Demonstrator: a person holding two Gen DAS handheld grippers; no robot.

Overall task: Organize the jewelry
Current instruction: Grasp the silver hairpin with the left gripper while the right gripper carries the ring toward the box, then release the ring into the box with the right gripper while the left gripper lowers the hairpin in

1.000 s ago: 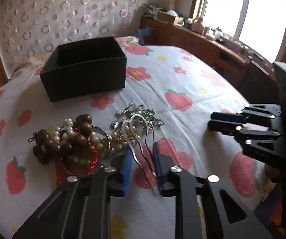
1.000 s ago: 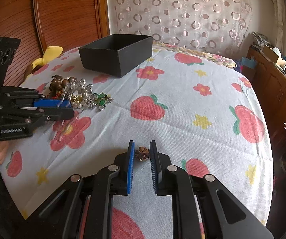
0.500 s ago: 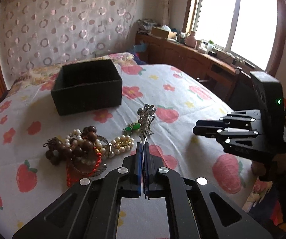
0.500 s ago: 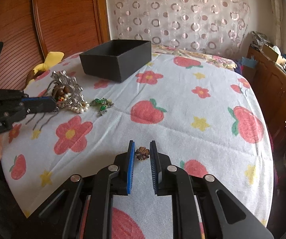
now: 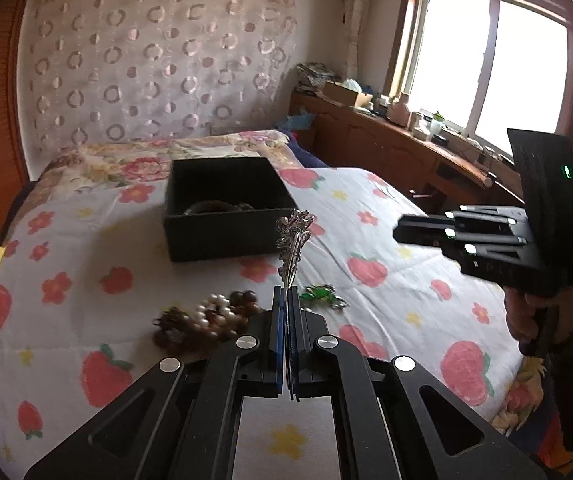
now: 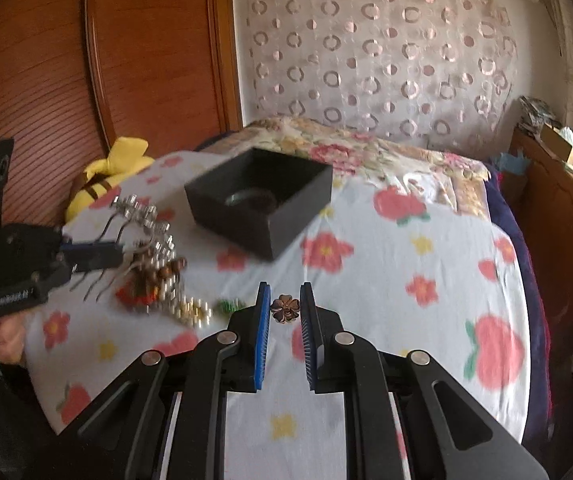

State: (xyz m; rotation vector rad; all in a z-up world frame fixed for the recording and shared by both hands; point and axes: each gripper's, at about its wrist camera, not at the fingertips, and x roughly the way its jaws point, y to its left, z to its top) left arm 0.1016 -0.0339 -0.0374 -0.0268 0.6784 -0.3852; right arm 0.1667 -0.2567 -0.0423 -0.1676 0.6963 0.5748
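My left gripper (image 5: 286,300) is shut on a silver hair comb (image 5: 292,240) and holds it up above the bed, in front of the black box (image 5: 226,212). In the right wrist view the comb (image 6: 138,220) hangs at the left. A bangle lies inside the box (image 6: 260,204). My right gripper (image 6: 285,300) holds a small brown flower brooch (image 6: 285,309) between its jaws, lifted off the bed. A pile of pearl and wooden bead strings (image 5: 206,320) and a green brooch (image 5: 322,296) lie on the bedspread.
The bed has a white cover with flowers and strawberries (image 5: 386,280). A yellow plush toy (image 6: 106,176) lies at the bed's left edge. A wooden cabinet (image 5: 406,152) with clutter stands under the window.
My left gripper closed on the silver comb, lifted it from the pile and carried it toward the box. My right gripper rose with the brown flower brooch toward the box.
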